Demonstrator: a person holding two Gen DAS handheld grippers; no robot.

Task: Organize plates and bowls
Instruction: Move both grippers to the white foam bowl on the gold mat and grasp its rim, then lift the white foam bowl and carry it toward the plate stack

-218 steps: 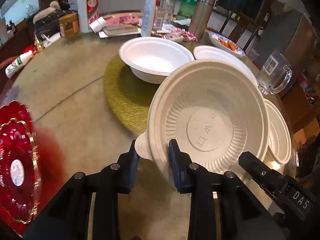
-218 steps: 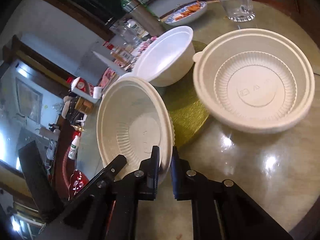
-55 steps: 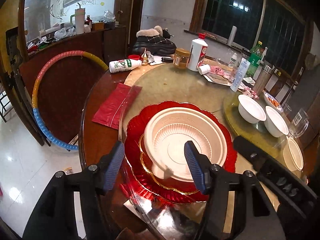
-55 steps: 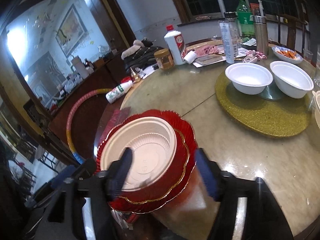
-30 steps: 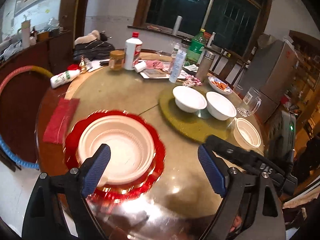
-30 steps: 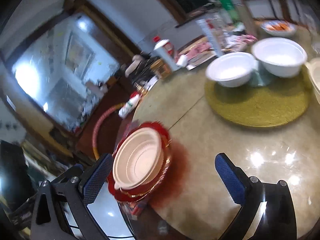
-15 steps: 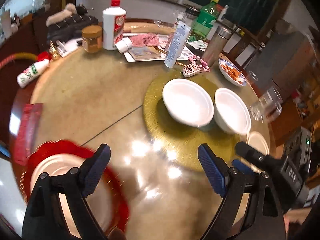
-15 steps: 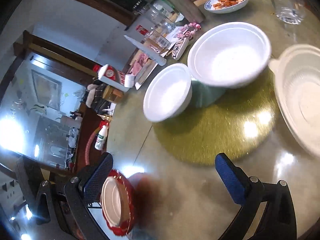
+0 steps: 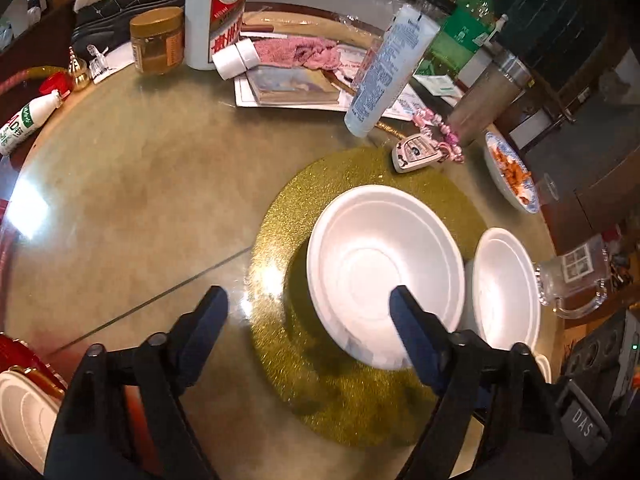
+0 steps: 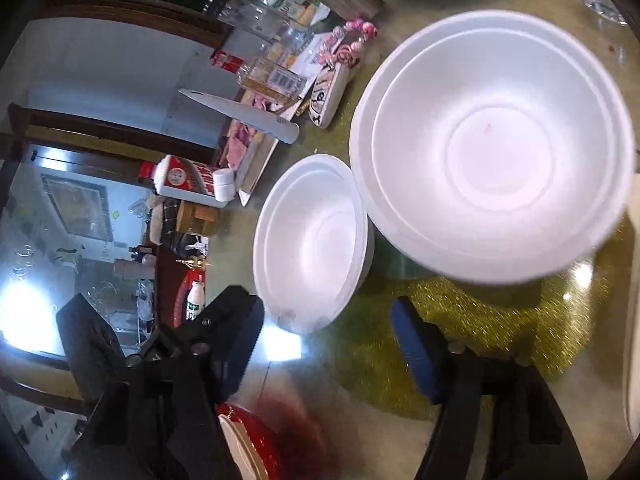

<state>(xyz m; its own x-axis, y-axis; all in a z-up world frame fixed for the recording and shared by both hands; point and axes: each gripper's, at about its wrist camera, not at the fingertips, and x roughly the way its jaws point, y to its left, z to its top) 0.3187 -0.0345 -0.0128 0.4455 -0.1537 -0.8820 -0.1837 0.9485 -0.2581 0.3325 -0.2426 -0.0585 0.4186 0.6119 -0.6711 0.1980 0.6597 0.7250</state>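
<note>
Now: Take Each White Bowl by Its Near Rim

Both grippers are closing in, jaws apart and just narrowing, nothing between them. The left gripper (image 9: 308, 300) faces the left white bowl (image 9: 384, 272) on the gold mat (image 9: 280, 216); the right gripper (image 10: 326, 322) sits below the right white bowl (image 10: 492, 144). Best slide one finger inside each rim, one outside, then pinch gently, since thin walls likely flex.
</note>
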